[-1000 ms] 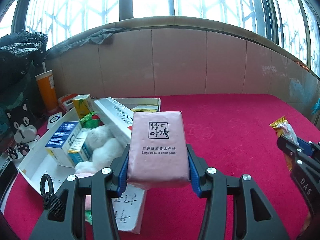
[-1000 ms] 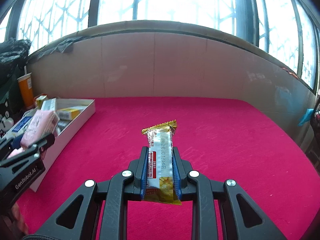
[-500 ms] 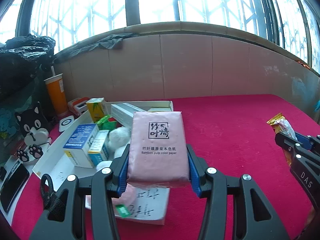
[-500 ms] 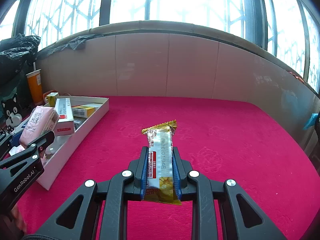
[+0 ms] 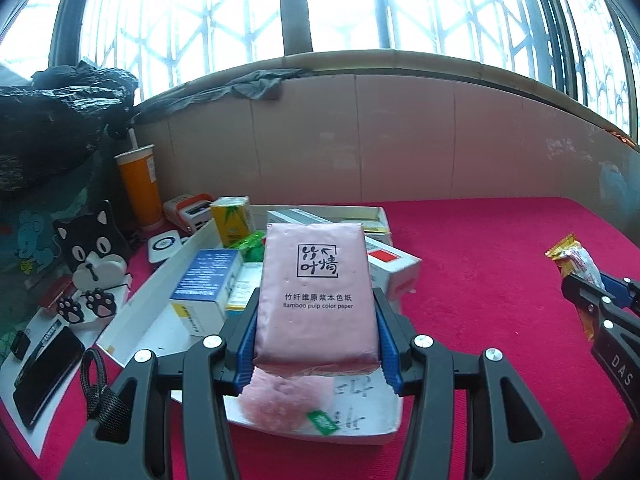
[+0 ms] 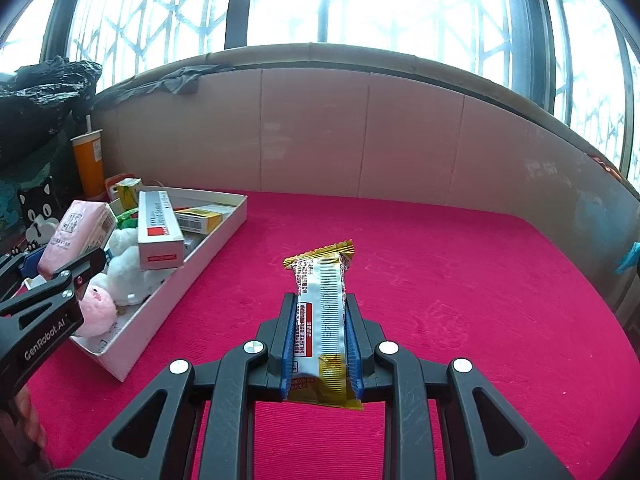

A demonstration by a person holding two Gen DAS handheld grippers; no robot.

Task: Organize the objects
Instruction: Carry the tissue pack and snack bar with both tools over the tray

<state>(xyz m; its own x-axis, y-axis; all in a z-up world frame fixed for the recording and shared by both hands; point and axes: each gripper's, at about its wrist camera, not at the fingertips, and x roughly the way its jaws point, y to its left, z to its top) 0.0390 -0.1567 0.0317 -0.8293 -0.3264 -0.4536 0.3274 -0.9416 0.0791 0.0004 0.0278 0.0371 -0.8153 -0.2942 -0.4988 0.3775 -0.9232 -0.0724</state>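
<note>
Left gripper [image 5: 316,320] clamped on pink tissue pack [image 5: 316,292], frame centre; right gripper [image 6: 320,344] clamped on snack bar [image 6: 322,316]; white tray [image 6: 168,308] left, contents possibly plush.

Both views were backlit: daylight through the barred windows [image 5: 320,20] blew out to white. Foreground stayed evenly lit, shadows soft. Heavy fisheye bending and dark vignette at corners. Focus was sharp, no motion blur; slight haze near the glass.
</note>
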